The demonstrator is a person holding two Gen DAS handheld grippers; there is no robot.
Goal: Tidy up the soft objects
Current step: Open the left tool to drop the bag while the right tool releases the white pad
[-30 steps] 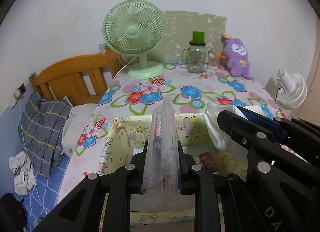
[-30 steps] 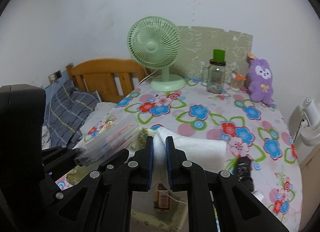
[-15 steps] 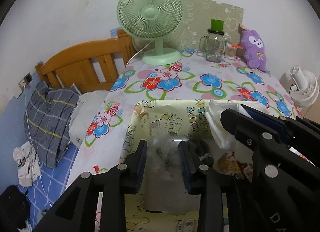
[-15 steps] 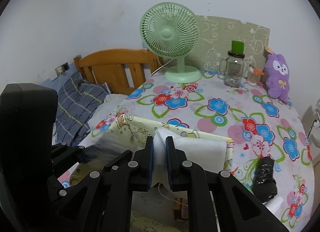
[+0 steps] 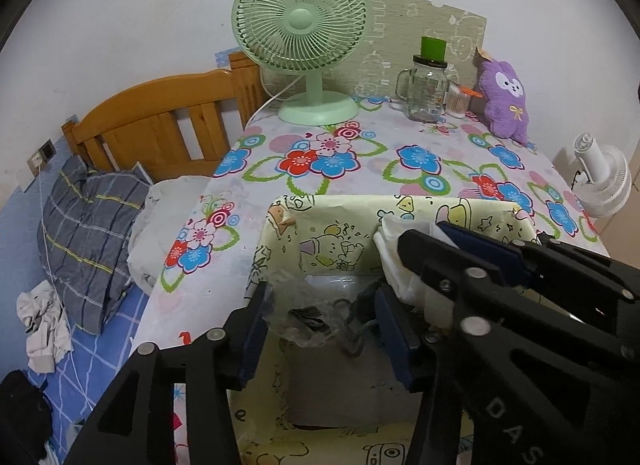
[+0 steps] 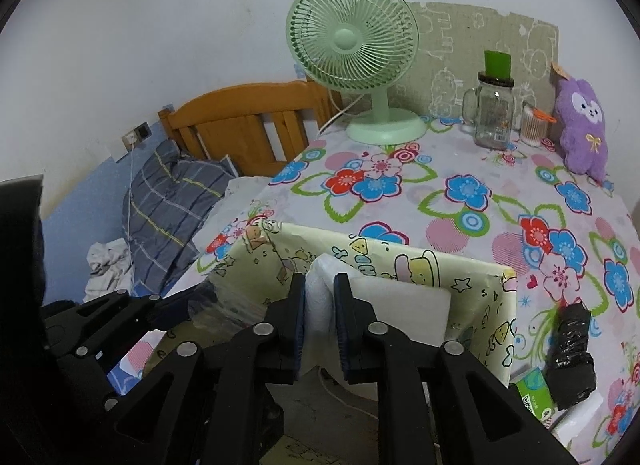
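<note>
My left claw (image 5: pixel 320 325) has just spread, dropping the crumpled clear plastic bag (image 5: pixel 304 317) into the cartoon-printed yellow box (image 5: pixel 400 209) at the counter's near edge. My right claw (image 6: pixel 320 321) is loosening but still touches the white foam sheet (image 6: pixel 400 309) inside it. Purple plush toy (image 6: pixel 582 129) remains at the far corner.

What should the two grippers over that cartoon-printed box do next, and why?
Probably the right gripper should let go of the white foam sheet; it already stands inside the cartoon-printed box. Its jaws have just begun opening, the sheet between them. The left gripper, just opened, has its clear plastic bag lying loose in the box.
</note>
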